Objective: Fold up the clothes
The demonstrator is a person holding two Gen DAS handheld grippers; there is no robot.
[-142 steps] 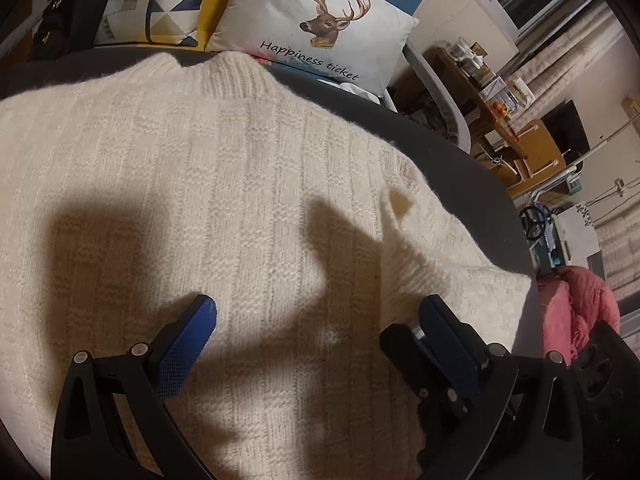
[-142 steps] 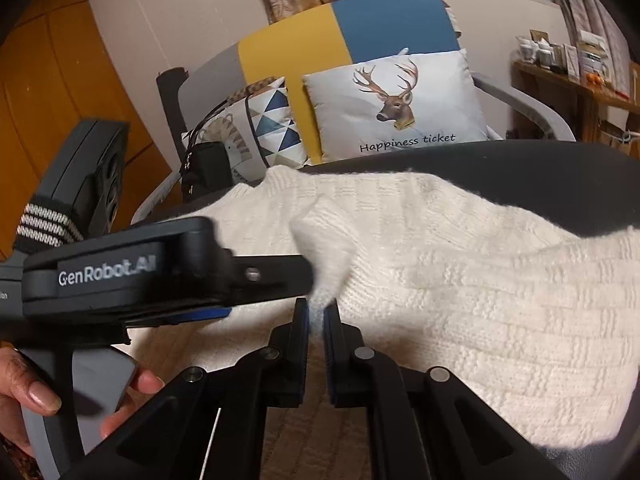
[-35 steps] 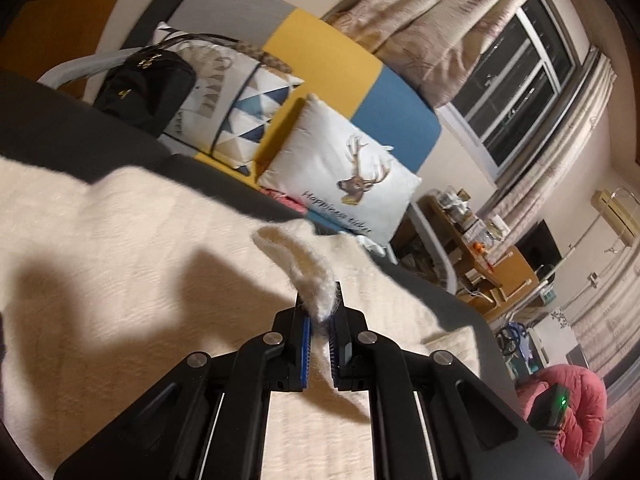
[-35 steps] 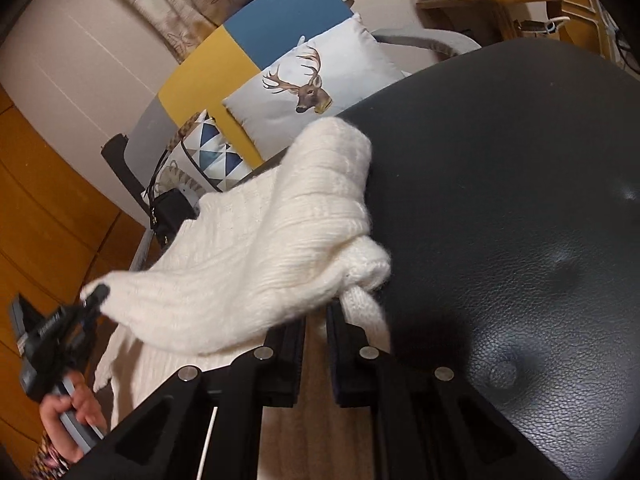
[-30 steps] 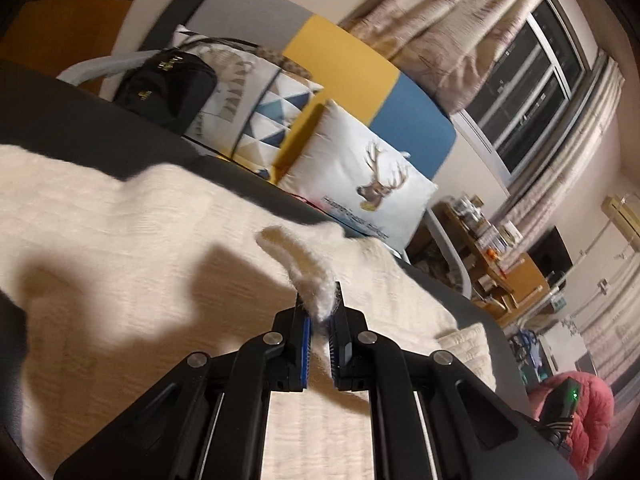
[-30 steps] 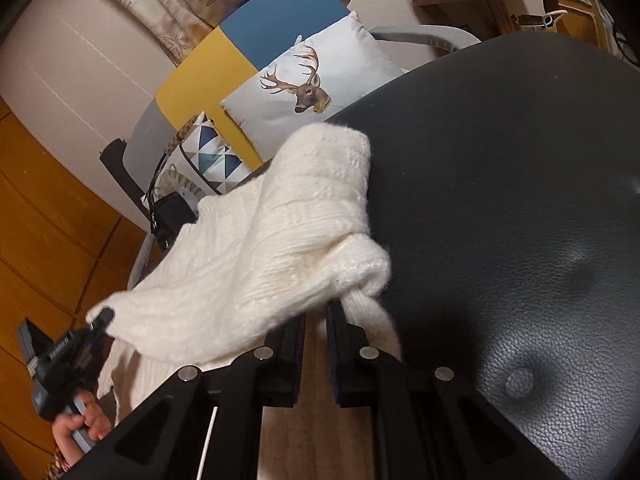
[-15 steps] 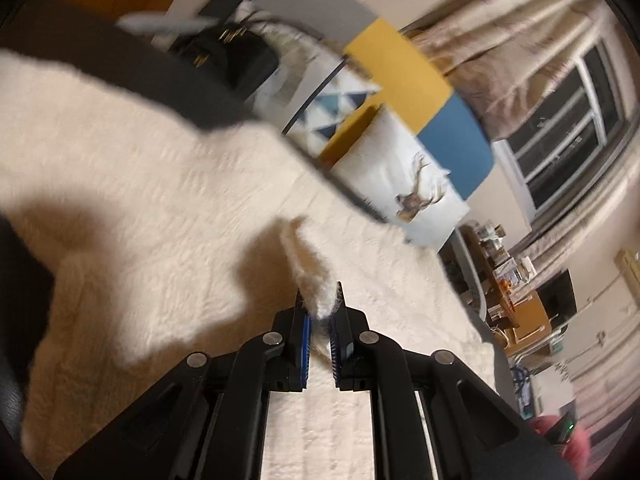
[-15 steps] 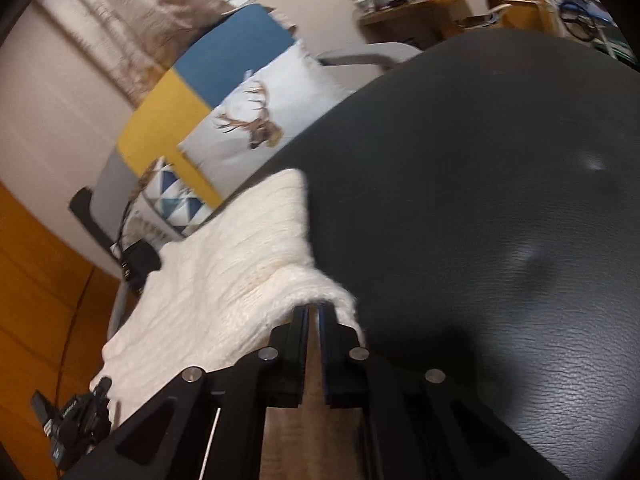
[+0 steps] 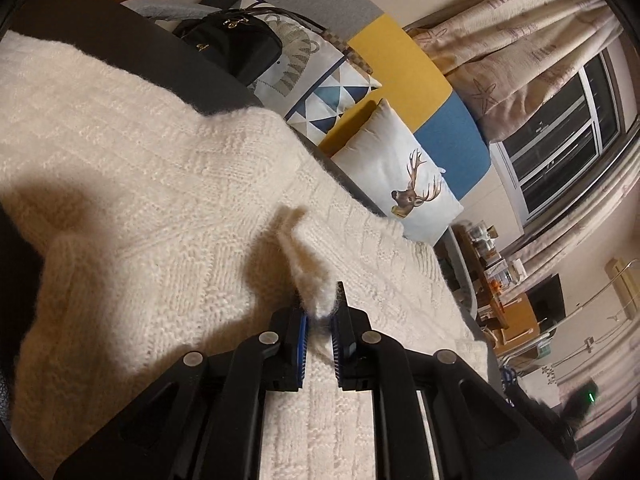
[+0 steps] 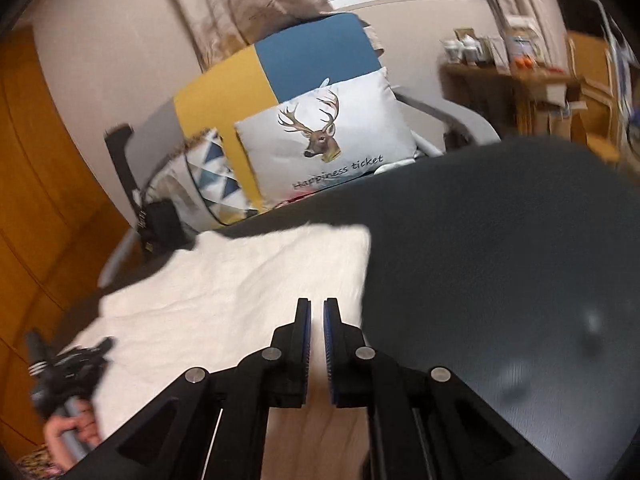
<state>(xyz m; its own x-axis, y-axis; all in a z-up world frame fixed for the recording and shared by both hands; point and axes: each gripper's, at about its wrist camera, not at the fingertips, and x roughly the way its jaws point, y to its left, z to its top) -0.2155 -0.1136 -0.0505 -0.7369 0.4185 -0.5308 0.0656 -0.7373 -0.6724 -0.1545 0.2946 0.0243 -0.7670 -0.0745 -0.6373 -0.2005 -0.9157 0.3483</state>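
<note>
The left hand-held gripper (image 9: pixel 320 334) stayed clamped on a pinch of the cream knit sweater (image 9: pixel 152 200), while the right hand-held gripper (image 10: pixel 316 344), jaws just parted slightly and empty, hovered above the sweater's near right edge.

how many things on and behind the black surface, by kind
sweater: 1
pillows: 2, deer and triangle
black bag: 1
total: 4
</note>
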